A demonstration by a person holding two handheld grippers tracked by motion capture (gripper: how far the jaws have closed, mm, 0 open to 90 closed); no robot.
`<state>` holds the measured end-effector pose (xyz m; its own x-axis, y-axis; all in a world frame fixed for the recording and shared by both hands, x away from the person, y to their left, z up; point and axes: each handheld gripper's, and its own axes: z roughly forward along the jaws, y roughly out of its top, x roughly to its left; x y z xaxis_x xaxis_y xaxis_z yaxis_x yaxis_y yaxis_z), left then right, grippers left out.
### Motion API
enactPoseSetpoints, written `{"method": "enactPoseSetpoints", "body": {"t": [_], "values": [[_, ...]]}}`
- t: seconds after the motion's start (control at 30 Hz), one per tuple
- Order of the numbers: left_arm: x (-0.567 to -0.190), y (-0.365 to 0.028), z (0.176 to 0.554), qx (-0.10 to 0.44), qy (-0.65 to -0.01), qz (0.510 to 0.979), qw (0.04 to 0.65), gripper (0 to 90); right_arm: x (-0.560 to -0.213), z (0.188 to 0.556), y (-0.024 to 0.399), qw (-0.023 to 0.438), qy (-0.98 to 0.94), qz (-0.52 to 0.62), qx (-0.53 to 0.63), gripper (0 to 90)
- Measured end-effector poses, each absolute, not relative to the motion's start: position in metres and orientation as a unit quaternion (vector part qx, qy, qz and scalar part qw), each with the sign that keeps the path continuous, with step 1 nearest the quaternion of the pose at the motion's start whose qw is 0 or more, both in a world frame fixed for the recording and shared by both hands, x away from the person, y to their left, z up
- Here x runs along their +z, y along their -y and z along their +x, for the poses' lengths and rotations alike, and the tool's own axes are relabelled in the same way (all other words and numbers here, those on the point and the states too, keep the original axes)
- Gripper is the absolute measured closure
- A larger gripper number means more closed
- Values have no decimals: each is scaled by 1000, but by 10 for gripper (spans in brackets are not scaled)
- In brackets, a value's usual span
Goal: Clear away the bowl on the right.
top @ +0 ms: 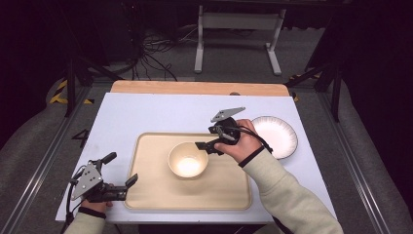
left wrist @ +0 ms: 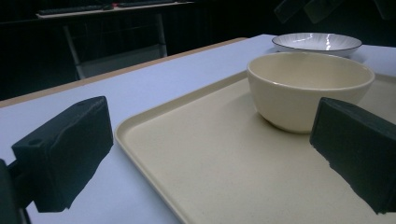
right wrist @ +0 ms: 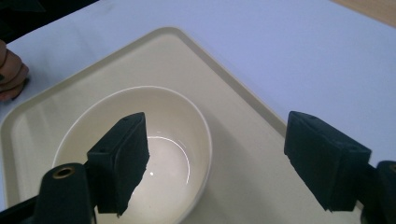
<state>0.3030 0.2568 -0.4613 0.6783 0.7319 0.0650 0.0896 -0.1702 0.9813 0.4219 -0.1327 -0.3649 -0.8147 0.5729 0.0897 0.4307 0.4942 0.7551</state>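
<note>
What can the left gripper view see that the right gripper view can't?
The left gripper view sees the white plate beyond the bowl, plus the dark room and a table frame behind. The right gripper view looks down into the bowl's hollow and catches a bit of the person's other hand at the edge. Both see the cream bowl standing on the tan tray, the pale blue tabletop, and open black fingers.

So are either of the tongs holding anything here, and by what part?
Nothing is held. The right tongs are open over the bowl's rim, one jaw inside and one outside, not closed on it. The left tongs are open at the tray's corner.
</note>
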Motion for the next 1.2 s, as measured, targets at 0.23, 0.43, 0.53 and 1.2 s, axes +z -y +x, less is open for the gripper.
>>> {"method": "enactPoseSetpoints", "body": {"t": [0.23, 0.43, 0.53, 1.2], "values": [[-461, -257, 303, 276, -288, 713, 577, 2, -362, 411, 144, 96, -854, 276, 430, 193], [-461, -257, 303, 276, -288, 713, 576, 2, -360, 403, 159, 109, -847, 276, 440, 179], [-461, -257, 303, 276, -289, 713, 576, 2, -359, 400, 166, 117, -843, 278, 446, 180], [-461, -256, 303, 277, -289, 712, 577, 2, -371, 380, 220, 173, -812, 289, 477, 198]]}}
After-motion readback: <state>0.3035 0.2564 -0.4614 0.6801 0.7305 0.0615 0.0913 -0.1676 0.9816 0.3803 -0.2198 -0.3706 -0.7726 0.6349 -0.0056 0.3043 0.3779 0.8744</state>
